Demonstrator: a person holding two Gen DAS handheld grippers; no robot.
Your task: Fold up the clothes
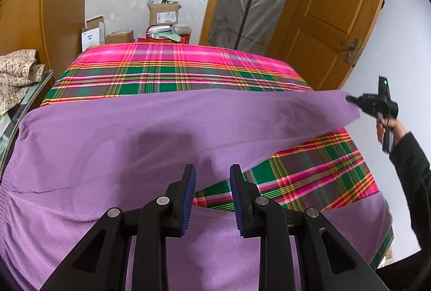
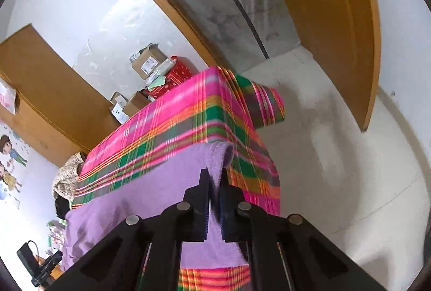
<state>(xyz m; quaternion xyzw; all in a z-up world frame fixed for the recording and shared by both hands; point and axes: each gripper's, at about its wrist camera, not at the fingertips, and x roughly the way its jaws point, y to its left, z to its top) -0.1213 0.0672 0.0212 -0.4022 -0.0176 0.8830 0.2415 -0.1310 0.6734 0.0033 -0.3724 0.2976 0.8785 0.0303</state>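
— Plaid cloth (image 1: pixel 172 67), pink and green, covers the whole table; that's the biggest thing here. What lies on it?

— A purple garment (image 1: pixel 113 134), spread across the near half of the table. Its far right corner is lifted off the plaid and stretched out toward the table's right side.

— Lifted by what?

— By the right gripper (image 1: pixel 351 99), seen from the left wrist camera at the right edge, held in a hand (image 1: pixel 390 129) with a dark sleeve. In its own view the right gripper (image 2: pixel 214 177) has its jaws clenched on a fold of the purple fabric, which passes between the pads and curls over beyond the tips.

— And the left gripper (image 1: pixel 212 175)?

— It hangs above the garment's near edge, jaws released, a clear gap between the blue pads, nothing between them. Through the gap you see purple fabric and a wedge of plaid.

— Anything behind the table?

— A wooden door (image 1: pixel 331 13) stands open on the right, cardboard boxes (image 1: pixel 163 13) are stacked against the white wall, and a floral cloth (image 1: pixel 18 70) is heaped at the left.
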